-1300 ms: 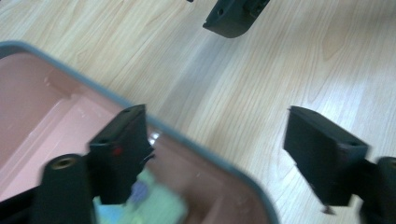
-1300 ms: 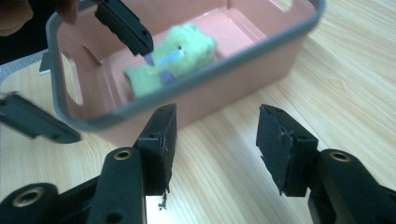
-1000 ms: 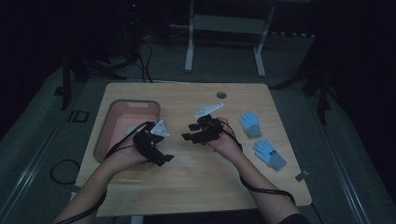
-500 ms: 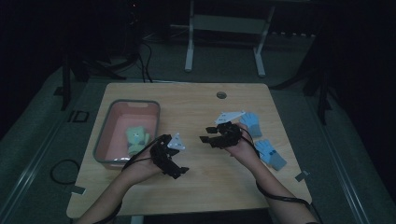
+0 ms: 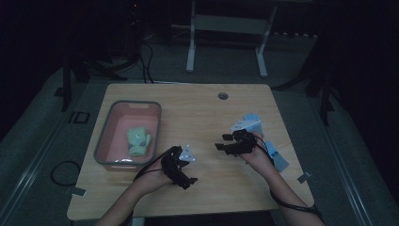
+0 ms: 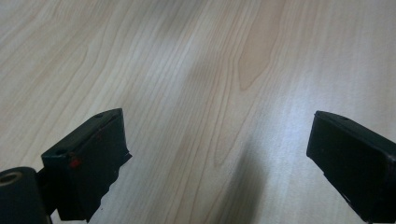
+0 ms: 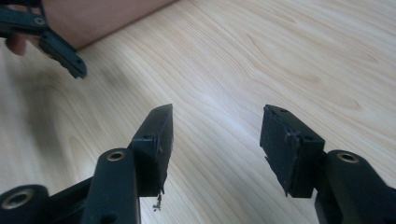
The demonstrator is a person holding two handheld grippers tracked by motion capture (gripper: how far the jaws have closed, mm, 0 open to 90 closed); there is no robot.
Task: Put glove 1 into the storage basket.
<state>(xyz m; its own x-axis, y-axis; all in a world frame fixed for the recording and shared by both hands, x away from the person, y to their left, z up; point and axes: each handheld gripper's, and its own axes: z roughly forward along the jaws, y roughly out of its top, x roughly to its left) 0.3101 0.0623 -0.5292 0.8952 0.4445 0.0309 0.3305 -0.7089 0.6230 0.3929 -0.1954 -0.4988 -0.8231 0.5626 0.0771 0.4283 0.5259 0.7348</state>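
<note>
- High view: left gripper (image 5: 181,165) sits low over bare table (image 5: 207,117), jaws spread wide with nothing between them.
- Right gripper (image 5: 234,142), jaws just opening, holds nothing; 2 pale blue items (image 5: 249,123) lie just beyond, partly hidden by the hand.
- Farther left, a green cloth item (image 5: 139,141) lies inside the pink bin (image 5: 117,162); dim light blurs detail.

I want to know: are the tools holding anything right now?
No. The left tool and right tool both stand open over bare table, nothing between their jaws.
</note>
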